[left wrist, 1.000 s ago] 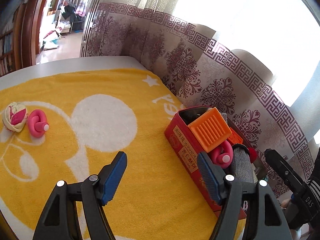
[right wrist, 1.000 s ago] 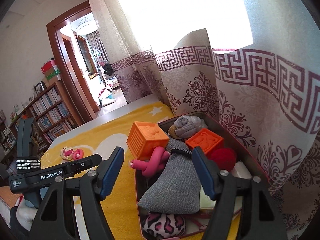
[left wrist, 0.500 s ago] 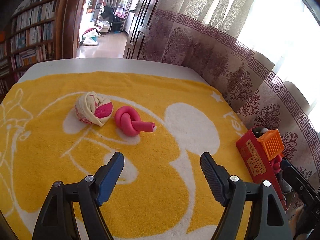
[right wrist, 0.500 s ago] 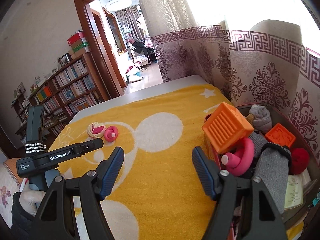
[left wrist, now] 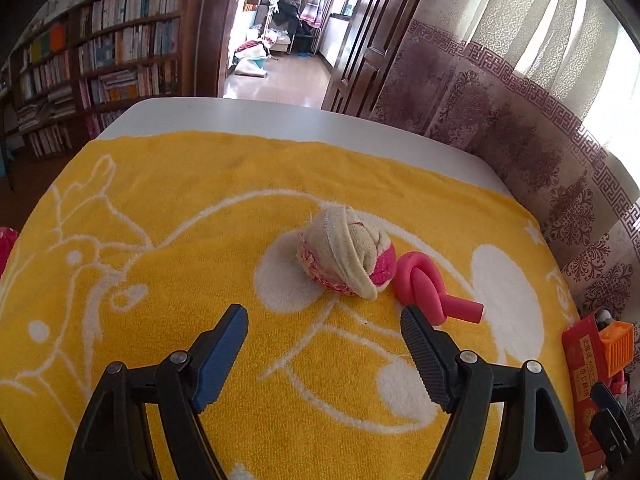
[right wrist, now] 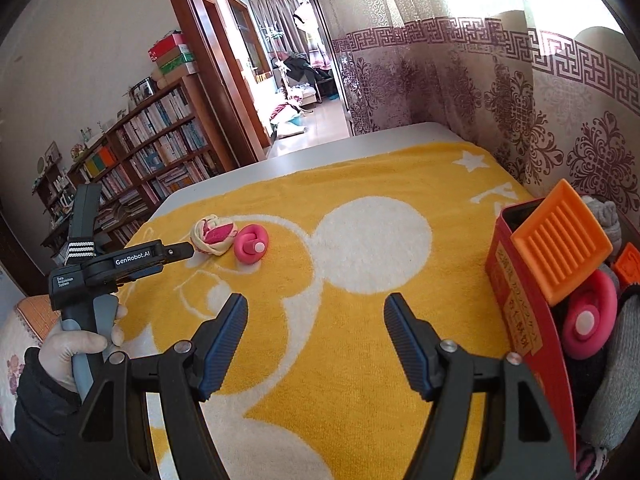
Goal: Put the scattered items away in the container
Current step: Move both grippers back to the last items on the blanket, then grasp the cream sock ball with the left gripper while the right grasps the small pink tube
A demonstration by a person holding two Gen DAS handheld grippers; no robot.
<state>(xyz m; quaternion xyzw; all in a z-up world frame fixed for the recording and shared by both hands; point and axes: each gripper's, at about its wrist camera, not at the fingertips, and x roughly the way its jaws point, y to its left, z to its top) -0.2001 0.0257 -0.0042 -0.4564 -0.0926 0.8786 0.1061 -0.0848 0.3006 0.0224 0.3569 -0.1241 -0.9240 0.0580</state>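
The left gripper hangs low over the yellow towel, its jaws spread wide with nothing between them. Just beyond its tips, at about 12 o'clock in the left wrist view, lies the rolled sock ball, touching the pink knotted tube at its 3 o'clock side. For a clean pick, centre the jaws on the sock ball alone, descend until the pads straddle its widest part, then close; approaching from the 9 o'clock side should avoid catching the tube. The right gripper is likewise spread and empty, held level above the towel and pointed across it. The red box, at 3 o'clock in the right wrist view, is already crowded with an orange block and other items, so free space appears limited.
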